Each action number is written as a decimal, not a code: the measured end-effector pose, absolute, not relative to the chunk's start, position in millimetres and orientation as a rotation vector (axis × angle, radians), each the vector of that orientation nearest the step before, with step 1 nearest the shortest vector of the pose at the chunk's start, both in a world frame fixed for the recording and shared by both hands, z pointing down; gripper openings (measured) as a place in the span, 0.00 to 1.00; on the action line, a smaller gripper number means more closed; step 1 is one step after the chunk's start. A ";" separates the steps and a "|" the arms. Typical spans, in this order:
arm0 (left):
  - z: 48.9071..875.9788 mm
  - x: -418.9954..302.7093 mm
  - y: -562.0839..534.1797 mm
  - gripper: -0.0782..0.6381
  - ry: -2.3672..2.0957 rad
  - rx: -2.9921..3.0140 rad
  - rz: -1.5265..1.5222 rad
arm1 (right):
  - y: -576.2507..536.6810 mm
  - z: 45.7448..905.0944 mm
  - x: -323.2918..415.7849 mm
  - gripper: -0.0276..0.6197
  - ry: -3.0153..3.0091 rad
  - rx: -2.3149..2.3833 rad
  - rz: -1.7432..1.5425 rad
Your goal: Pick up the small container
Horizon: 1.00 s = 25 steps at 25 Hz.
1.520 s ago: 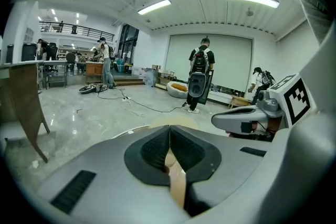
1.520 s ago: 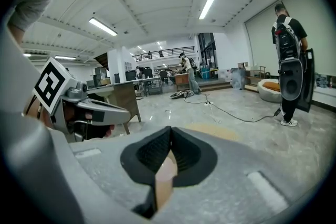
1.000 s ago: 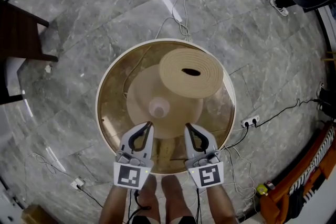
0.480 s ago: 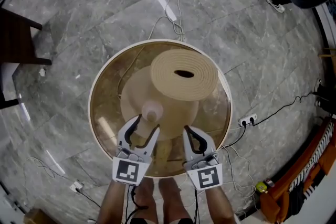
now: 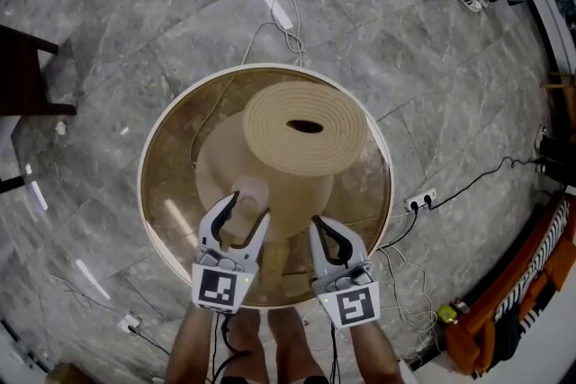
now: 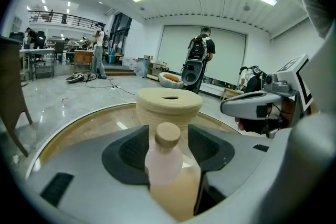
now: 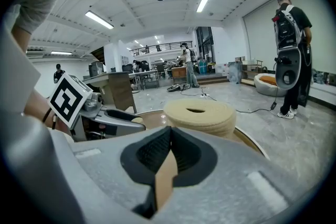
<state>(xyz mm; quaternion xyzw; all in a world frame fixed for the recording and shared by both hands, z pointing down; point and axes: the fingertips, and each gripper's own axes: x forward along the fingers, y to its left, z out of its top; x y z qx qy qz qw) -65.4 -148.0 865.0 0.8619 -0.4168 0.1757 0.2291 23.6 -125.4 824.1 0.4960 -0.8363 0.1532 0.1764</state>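
The small container, a pale pink bottle (image 5: 250,191) with a tan cap, stands upright on the round glass table (image 5: 155,220). It sits between the jaws of my left gripper (image 5: 249,204). In the left gripper view the bottle (image 6: 166,160) has a gap to the pad on each side, and the left gripper (image 6: 168,135) has its jaws opening. My right gripper (image 5: 316,222) hangs over the table's near edge beside the left one. Its jaws are shut with nothing between them, as the right gripper view shows (image 7: 169,131).
A thick woven tan disc (image 5: 306,139) with an oval hole lies on the table just beyond the bottle. Cables and a power strip (image 5: 420,198) lie on the marble floor. A dark chair (image 5: 22,72) stands at the left. A person with a backpack (image 6: 202,55) stands far off.
My left gripper's jaws have gone from shut to wide apart and have moved forward, so the bottle now stands between them. The right gripper stays shut in place.
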 end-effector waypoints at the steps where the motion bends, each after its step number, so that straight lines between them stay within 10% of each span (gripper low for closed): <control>1: 866.5 -63.5 -148.6 0.44 -1.144 2.372 0.485 | -125.4 825.9 25.3 0.04 -2.363 1.403 0.437; 25: 882.6 -55.9 -163.6 0.31 -1.227 2.425 0.593 | -130.7 844.7 36.2 0.04 -2.328 1.430 0.486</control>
